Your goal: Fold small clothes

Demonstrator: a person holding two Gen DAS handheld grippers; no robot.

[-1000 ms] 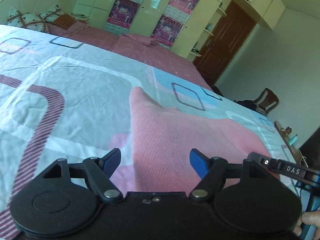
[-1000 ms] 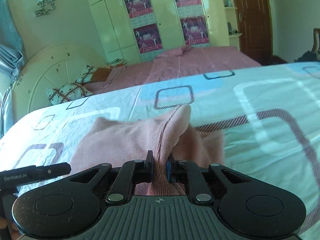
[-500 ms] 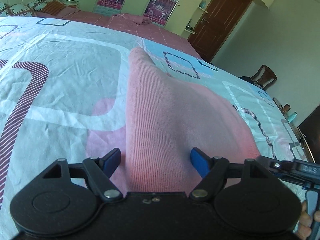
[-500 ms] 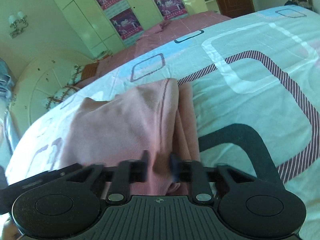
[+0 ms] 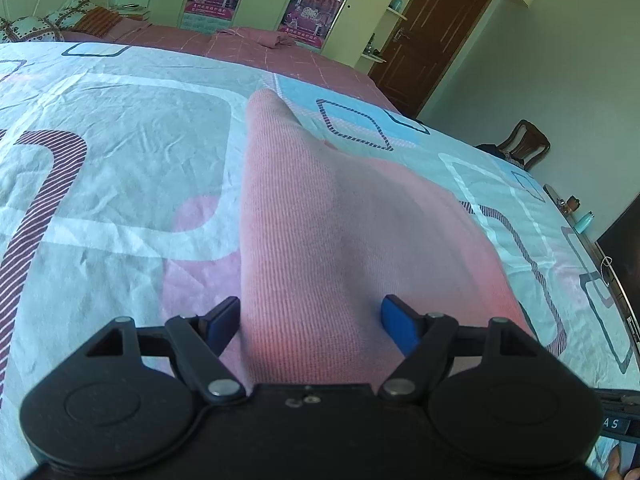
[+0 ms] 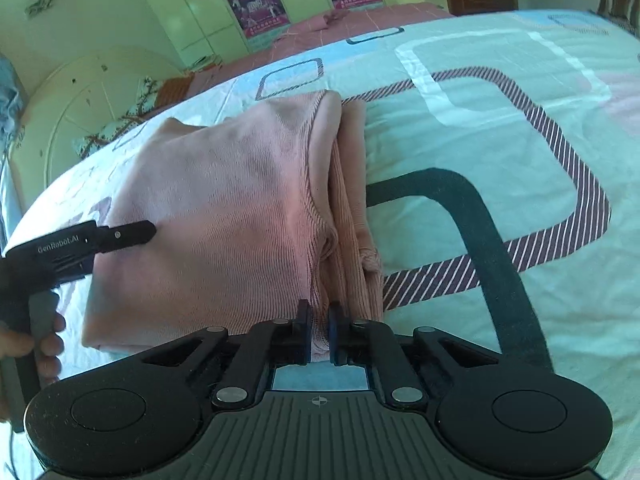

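The pink garment (image 6: 224, 208) lay half-folded on the patterned bedsheet (image 6: 500, 128). The right gripper (image 6: 319, 332) pinched its doubled near edge; the left gripper (image 5: 310, 320) hung wide open over the cloth, gripping nothing. Mid-fold, by my reading: next, carry that edge across the garment.

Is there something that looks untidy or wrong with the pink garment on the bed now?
Slightly. The pink ribbed knit garment lies mostly flat on the patterned bedsheet, but its right edge is bunched into loose uneven layers, where the right gripper pinches it. No damage shows.
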